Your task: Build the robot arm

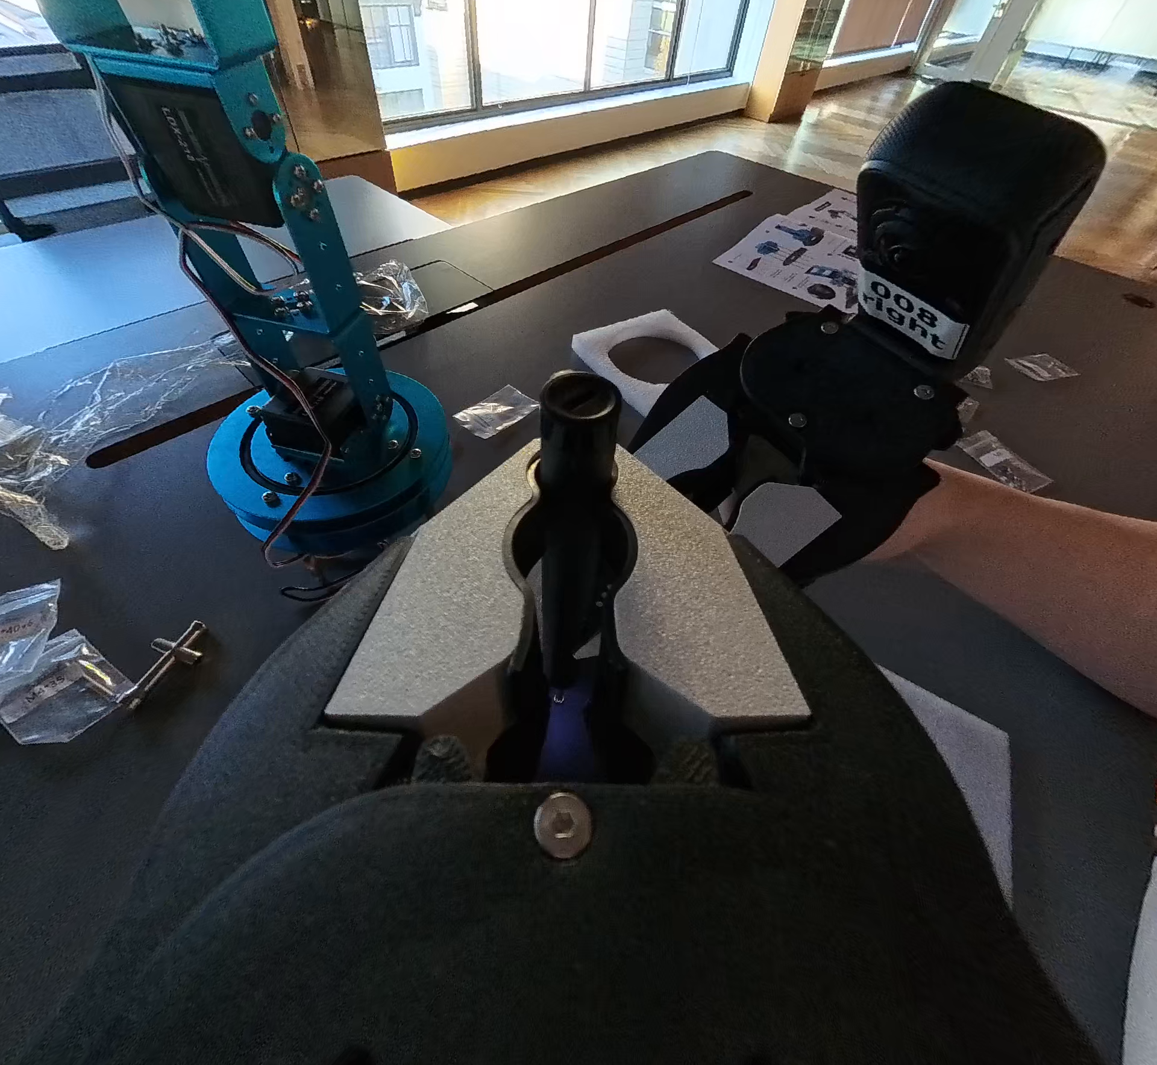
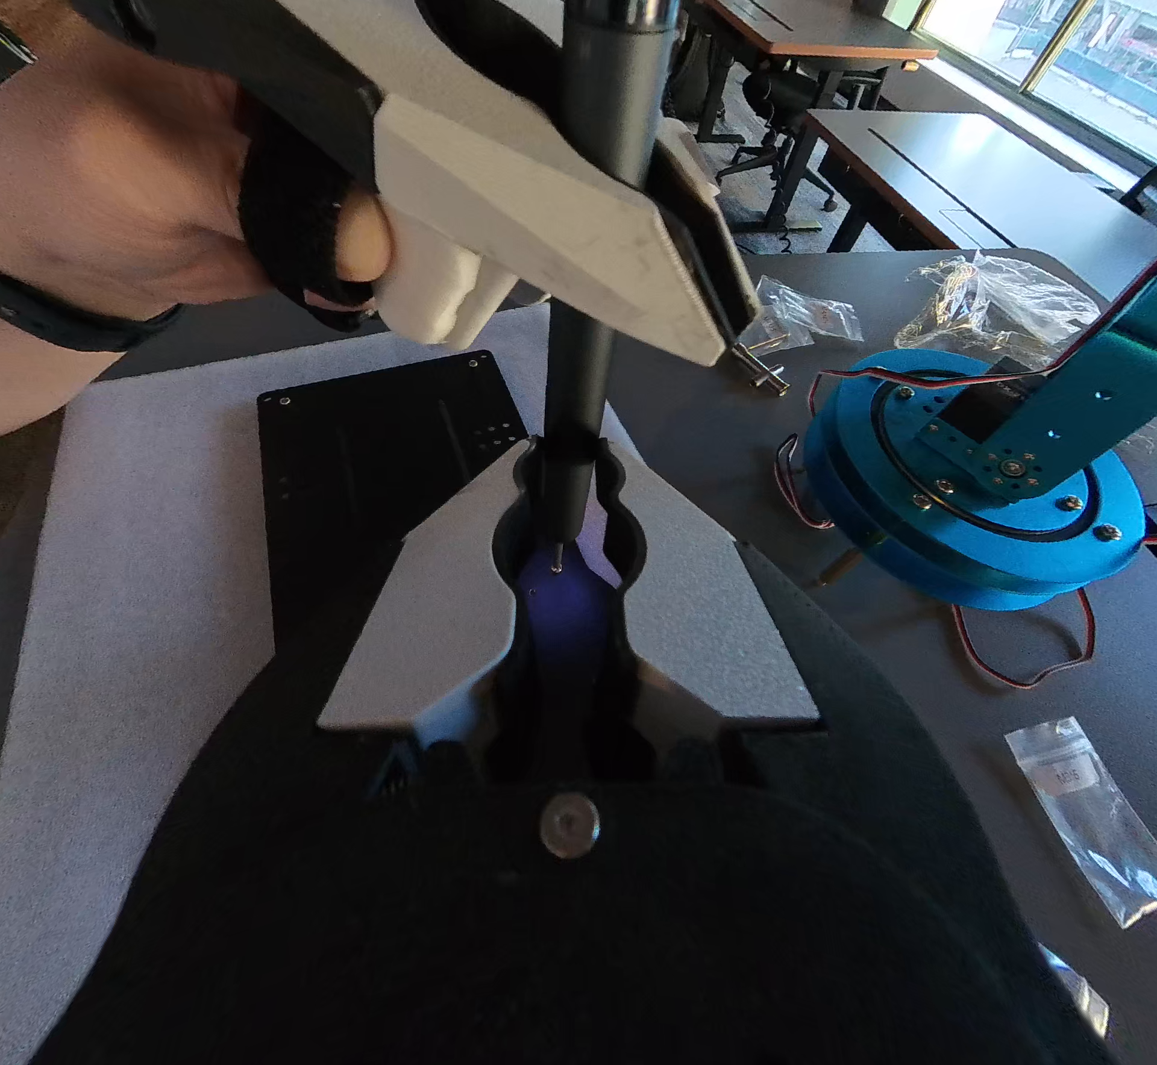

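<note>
The blue robot arm kit (image 1: 325, 453) stands just left of the screwdriver (image 1: 573, 509), its wires (image 2: 1027, 653) trailing over the table (image 1: 626, 234); small parts bags (image 1: 494, 409) lie scattered around it.

Robot arm kit (image 1: 325, 459) stands on table (image 1: 626, 259), left of screwdriver (image 1: 573, 509).

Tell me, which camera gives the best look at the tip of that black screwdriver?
The right wrist view: the black screwdriver shows nearly whole, its tip meeting a small screw on a purple part. The left wrist view looks down the handle; its tip is mostly hidden.
</note>
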`<state>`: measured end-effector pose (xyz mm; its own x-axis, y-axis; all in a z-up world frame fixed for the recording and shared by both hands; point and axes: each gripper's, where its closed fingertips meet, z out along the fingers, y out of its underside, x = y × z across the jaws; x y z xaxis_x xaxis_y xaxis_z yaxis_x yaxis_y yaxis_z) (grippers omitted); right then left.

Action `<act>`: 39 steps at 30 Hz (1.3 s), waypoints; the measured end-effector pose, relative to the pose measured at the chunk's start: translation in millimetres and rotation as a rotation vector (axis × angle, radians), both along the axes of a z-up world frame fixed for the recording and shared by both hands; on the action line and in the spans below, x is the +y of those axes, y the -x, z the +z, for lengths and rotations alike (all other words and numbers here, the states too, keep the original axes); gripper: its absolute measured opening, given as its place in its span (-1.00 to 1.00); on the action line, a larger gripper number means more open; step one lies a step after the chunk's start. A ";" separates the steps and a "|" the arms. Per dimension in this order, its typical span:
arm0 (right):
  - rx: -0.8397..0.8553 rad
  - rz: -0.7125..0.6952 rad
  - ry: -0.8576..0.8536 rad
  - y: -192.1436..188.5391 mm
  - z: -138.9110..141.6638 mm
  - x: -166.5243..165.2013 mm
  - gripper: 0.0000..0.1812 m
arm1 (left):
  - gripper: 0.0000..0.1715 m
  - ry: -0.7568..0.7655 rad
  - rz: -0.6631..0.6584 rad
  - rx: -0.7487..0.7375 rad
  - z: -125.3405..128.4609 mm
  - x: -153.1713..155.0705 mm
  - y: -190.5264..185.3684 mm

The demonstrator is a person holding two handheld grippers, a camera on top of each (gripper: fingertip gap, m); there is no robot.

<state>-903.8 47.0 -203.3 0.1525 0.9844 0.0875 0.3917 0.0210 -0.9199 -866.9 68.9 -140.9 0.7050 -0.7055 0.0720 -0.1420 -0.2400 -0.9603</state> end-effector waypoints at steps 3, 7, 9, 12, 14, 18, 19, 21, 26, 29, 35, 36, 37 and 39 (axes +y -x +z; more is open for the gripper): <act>-0.010 0.000 -0.020 0.0 -0.1 -0.4 -0.83 | -0.89 -0.007 0.000 0.001 0.1 -1.0 -0.1; -0.008 -0.001 -0.014 0.6 -0.3 -0.3 -0.83 | -0.90 -0.013 0.003 -0.002 0.3 -1.6 0.8; 0.000 0.008 0.000 1.2 -0.3 -1.1 -0.83 | -0.89 -0.010 0.001 -0.008 0.3 -1.5 1.6; 0.009 0.015 0.043 0.9 -0.7 -1.9 -0.83 | -0.90 -0.010 0.000 -0.005 0.3 -1.5 1.6; 0.010 0.011 0.048 1.1 -0.9 -1.2 -0.83 | -0.89 -0.008 0.002 -0.006 0.3 -1.3 2.0; -0.007 0.004 -0.009 0.8 -1.1 -0.8 -0.83 | -0.89 -0.006 -0.004 -0.016 0.2 -1.5 1.6; -0.008 0.005 -0.006 0.5 -1.1 -0.9 -0.83 | -0.89 -0.010 -0.004 -0.013 0.1 -1.7 1.0; -0.002 0.008 -0.006 -0.1 -1.1 -0.8 -0.84 | -0.89 -0.015 -0.003 -0.008 0.0 -1.9 0.1; -0.017 0.000 -0.035 -0.1 -1.1 -0.4 -0.84 | -0.89 -0.017 -0.006 -0.012 0.3 -1.8 -0.2; -0.009 0.004 -0.028 0.7 -1.4 -0.7 -0.83 | -0.89 -0.019 -0.004 -0.018 0.7 -1.6 1.0; 0.039 -0.051 0.087 -3.3 -5.0 -1.7 -0.80 | -0.89 -0.023 -0.006 -0.006 0.7 -1.8 -0.2; 0.047 -0.090 0.064 -5.0 -6.2 0.5 -0.75 | -0.89 -0.022 -0.007 -0.008 0.7 -1.6 0.0; 0.060 -0.109 0.056 -5.8 -7.3 -0.7 -0.76 | -0.89 -0.019 -0.008 -0.010 0.7 -1.2 0.2; 0.103 -0.141 0.075 -6.4 -7.0 -2.5 -0.75 | -0.89 -0.014 -0.010 -0.012 0.6 -0.3 0.3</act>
